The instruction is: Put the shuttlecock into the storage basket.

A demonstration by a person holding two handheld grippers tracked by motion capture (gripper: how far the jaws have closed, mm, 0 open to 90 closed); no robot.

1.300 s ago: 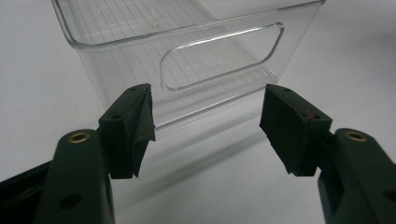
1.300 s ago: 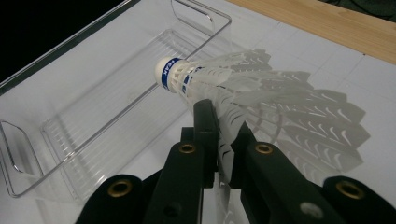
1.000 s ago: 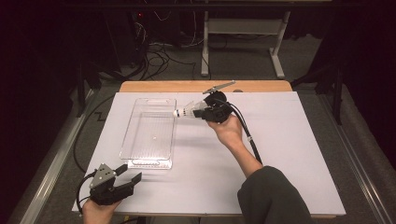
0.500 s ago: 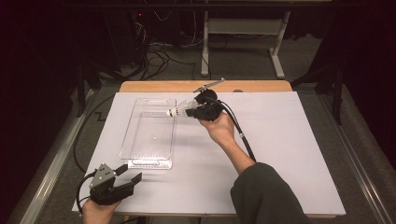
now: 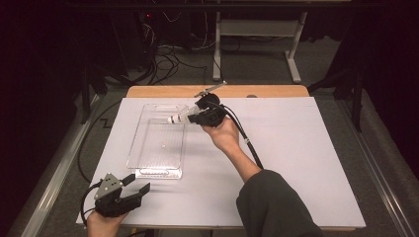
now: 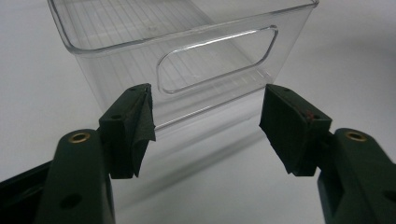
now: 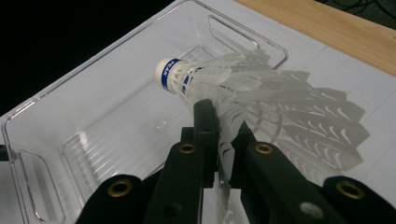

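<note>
The right gripper [image 5: 193,117] is pinching a white shuttlecock [image 5: 176,118] by its feathered skirt, with the jaws pressed together on the feathers. In the right gripper view the shuttlecock [image 7: 219,88] is projecting forward beyond the jaw tips, its cork end with the blue band pointing away from the gripper and hanging over the interior of the clear plastic bin [image 7: 98,121]. The near part of the skirt is being covered by the black jaws, so the exact contact point on the feathers is hard to make out. In the high view the shuttlecock is sitting above the far right edge of the bin [image 5: 148,158]; whether it is touching the wall cannot be determined.

The left gripper [image 5: 129,191] is resting in the person's hand near the table's front edge, jaws spread wide and holding nothing. In the left gripper view its jaws are framing the bin's near end wall and its handle cut-out [image 6: 215,58], which lie just ahead of the tips without contact. The bin's far portion is being cut off at the top of that view.
</note>
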